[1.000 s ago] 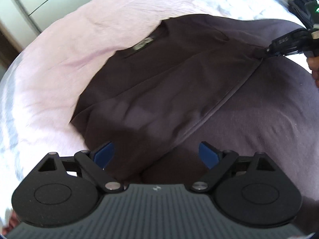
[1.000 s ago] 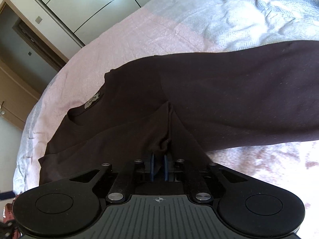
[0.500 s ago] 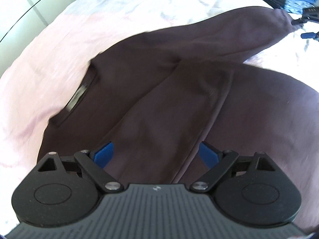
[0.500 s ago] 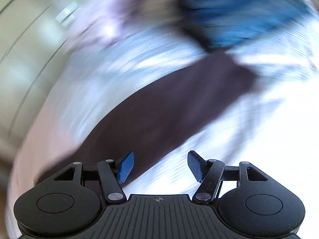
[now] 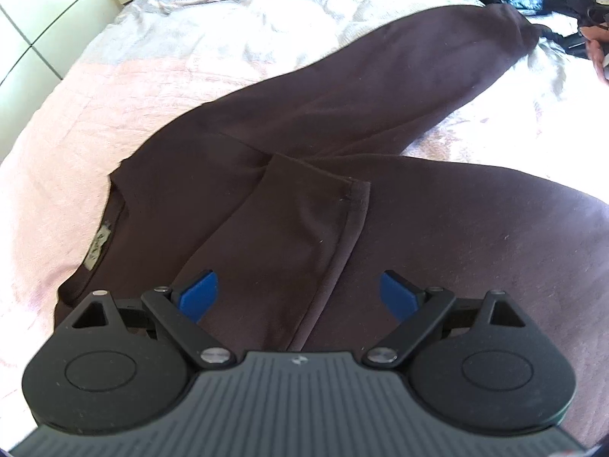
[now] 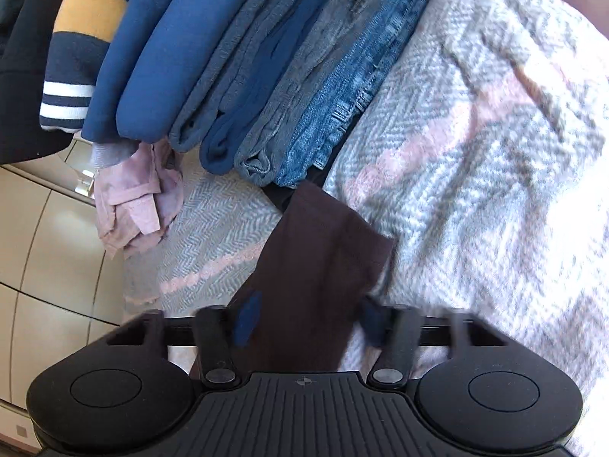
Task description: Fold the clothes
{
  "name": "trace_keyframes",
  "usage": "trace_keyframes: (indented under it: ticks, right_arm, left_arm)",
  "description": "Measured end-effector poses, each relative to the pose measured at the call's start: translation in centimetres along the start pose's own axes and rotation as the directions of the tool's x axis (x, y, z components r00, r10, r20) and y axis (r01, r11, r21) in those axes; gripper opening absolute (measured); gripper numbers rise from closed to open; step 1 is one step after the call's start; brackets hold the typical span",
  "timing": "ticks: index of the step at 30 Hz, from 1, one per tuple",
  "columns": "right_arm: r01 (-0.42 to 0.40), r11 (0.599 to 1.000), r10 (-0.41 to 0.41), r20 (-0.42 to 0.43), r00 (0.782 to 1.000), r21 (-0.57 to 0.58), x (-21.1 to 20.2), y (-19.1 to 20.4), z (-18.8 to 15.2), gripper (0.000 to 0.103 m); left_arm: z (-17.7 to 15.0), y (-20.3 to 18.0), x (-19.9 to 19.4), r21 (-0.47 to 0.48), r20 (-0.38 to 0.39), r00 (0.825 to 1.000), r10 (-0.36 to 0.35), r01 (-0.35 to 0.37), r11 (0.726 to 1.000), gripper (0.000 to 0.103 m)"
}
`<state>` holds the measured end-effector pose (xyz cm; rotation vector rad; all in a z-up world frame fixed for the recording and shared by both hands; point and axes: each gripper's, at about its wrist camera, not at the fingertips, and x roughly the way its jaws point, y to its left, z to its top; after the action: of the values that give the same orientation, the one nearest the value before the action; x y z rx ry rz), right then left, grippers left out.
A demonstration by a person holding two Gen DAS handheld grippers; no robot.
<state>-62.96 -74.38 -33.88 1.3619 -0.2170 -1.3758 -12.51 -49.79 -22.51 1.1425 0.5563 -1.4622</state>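
— Pink-and-grey bedspread (image 5: 236, 49), dark sweater (image 5: 437, 228) spread on it, one sleeve (image 5: 289, 236) folded across the chest.
— And the other sleeve (image 6: 316, 266)?
— Stretched toward the folded stack (image 6: 236, 57); right gripper (image 6: 308, 323), fingers apart, straddles its cuff, likely to fold it. Left gripper (image 5: 300, 297) hovers agape, empty.

Both tongs (image 5: 298, 297) (image 6: 308, 320) share black linkage arms, silver screws, blue pads (image 5: 198, 295), ribbed grey housing
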Motion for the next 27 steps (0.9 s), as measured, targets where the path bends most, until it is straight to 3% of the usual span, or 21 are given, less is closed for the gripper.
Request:
trace_keyframes:
  ticks: [3, 5, 7, 9, 10, 12, 15, 17, 18, 19, 20, 22, 23, 24, 26, 27]
  right_arm:
    - [0.015, 0.988, -0.017, -0.009, 1.0, -0.153, -0.7, 3.7, -0.2, 0.007]
    - [-0.064, 0.944, 0.05, -0.053, 0.997, -0.323, -1.1, 8.5, -2.0, 0.007]
    - [-0.177, 0.864, 0.136, -0.119, 0.984, -0.472, -1.5, 13.8, -4.7, 0.007]
    - [-0.326, 0.739, 0.251, -0.208, 0.945, -0.59, -2.3, 19.9, -8.8, 0.007]
    - [-0.406, 0.66, 0.314, -0.259, 0.913, -0.632, -3.4, 22.6, -11.6, 0.007]
    - [-0.556, 0.486, 0.42, -0.377, 0.825, -0.675, -6.3, 27.0, -17.9, 0.007]
    - [-0.719, 0.197, 0.501, -0.562, 0.658, -0.666, -10.4, 32.6, -27.6, 0.007]
    - [-0.792, 0.07, 0.465, -0.683, 0.564, -0.607, -12.3, 32.8, -34.8, 0.007]
    - [-0.818, 0.017, 0.432, -0.733, 0.525, -0.575, -12.8, 32.4, -38.4, 0.007]
    - [-0.835, -0.02, 0.385, -0.775, 0.501, -0.549, -12.8, 31.5, -41.9, 0.007]
    - [-0.849, -0.052, 0.327, -0.812, 0.483, -0.526, -12.5, 30.5, -45.3, 0.008]
    - [-0.853, -0.086, 0.142, -0.853, 0.501, -0.515, -10.9, 28.2, -51.4, 0.027]
    - [-0.85, -0.082, 0.071, -0.854, 0.516, -0.52, -10.3, 27.2, -53.5, 0.053]
    - [-0.849, -0.078, 0.024, -0.853, 0.522, -0.522, -10.1, 26.4, -54.8, 0.064]
    - [-0.853, -0.064, -0.008, -0.855, 0.519, -0.518, -10.5, 25.7, -55.5, 0.064]
    - [-0.848, -0.049, -0.021, -0.848, 0.53, -0.528, -10.5, 25.3, -55.2, 0.064]
  left_arm:
    - [-0.6, 0.0, -0.8, -0.017, 0.003, 1.0, 0.016, -0.016, 1.0, 0.09]
    - [-2.8, 1.1, -2.3, -0.063, -0.003, 0.999, 0.044, -0.044, 0.997, 0.09]
    - [-5.0, 2.2, -3.8, -0.109, -0.01, 0.997, 0.07, -0.071, 0.991, 0.09]
    - [-7.2, 3.3, -5.3, -0.154, -0.019, 0.995, 0.097, -0.099, 0.983, 0.09]
    - [-8.3, 3.8, -6.0, -0.177, -0.023, 0.994, 0.11, -0.112, 0.978, 0.09]
    - [-10.5, 4.9, -7.5, -0.221, -0.034, 0.99, 0.136, -0.14, 0.965, 0.09]
    - [-13.8, 6.5, -9.8, -0.286, -0.051, 0.984, 0.173, -0.181, 0.941, 0.09]
    - [-16.4, 7.6, -11.2, -0.328, -0.07, 0.978, 0.195, -0.207, 0.922, 0.09]
    - [-18.1, 8.1, -11.7, -0.348, -0.088, 0.975, 0.203, -0.221, 0.911, 0.09]
    - [-19.7, 8.6, -12.2, -0.365, -0.103, 0.973, 0.208, -0.232, 0.902, 0.09]
    - [-21.1, 8.9, -12.6, -0.379, -0.115, 0.97, 0.212, -0.24, 0.894, 0.09]
    - [-24.0, 9.6, -13.4, -0.407, -0.139, 0.966, 0.22, -0.258, 0.876, 0.09]
    - [-25.1, 9.9, -13.7, -0.419, -0.146, 0.965, 0.22, -0.262, 0.87, 0.09]
    - [-26.1, 10.2, -14.0, -0.43, -0.147, 0.965, 0.217, -0.26, 0.864, 0.09]
    - [-27.4, 10.9, -14.0, -0.446, -0.142, 0.969, 0.204, -0.246, 0.86, 0.09]
    - [-27.7, 11.3, -13.8, -0.451, -0.136, 0.972, 0.194, -0.235, 0.861, 0.09]
